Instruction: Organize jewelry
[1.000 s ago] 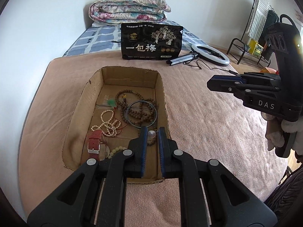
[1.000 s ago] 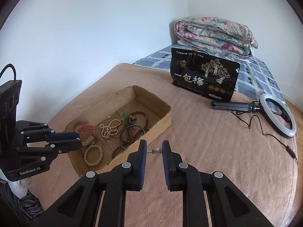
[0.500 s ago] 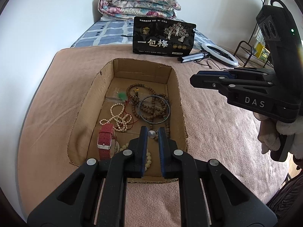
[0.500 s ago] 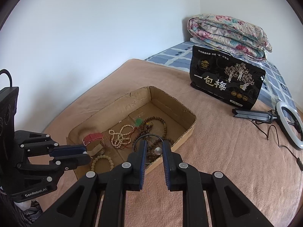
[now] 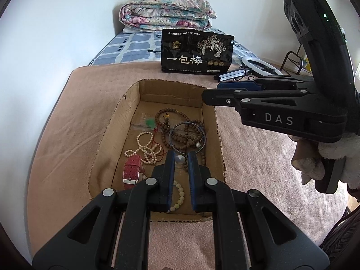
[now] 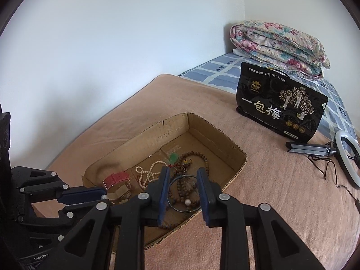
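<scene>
An open cardboard box (image 5: 105, 135) (image 6: 216, 135) lies on the pink blanket. It holds brown bead strings (image 5: 180, 135), a thin wire bangle with a pearl (image 5: 198, 144) (image 6: 187, 202), a white bead necklace (image 5: 144, 148), a red watch strap (image 5: 131, 171) and a pale bead bracelet (image 5: 180, 193). My left gripper (image 5: 180, 159) hovers over the box's near end, narrowly open around a small grey-white bead (image 5: 179, 159); whether it is clamped I cannot tell. My right gripper (image 6: 183, 180) is open and empty above the bangle.
A black snack bag (image 5: 196, 55) stands behind the box. A ring light on a folded stand (image 6: 346, 155) with a cable lies to the right. A folded floral quilt (image 5: 166, 13) sits at the bed's head. A white wall runs along the left.
Both grippers moved over the box. The right gripper opened wider and the pearl bangle now lies in the box. The left gripper stays narrow around the small bead.
</scene>
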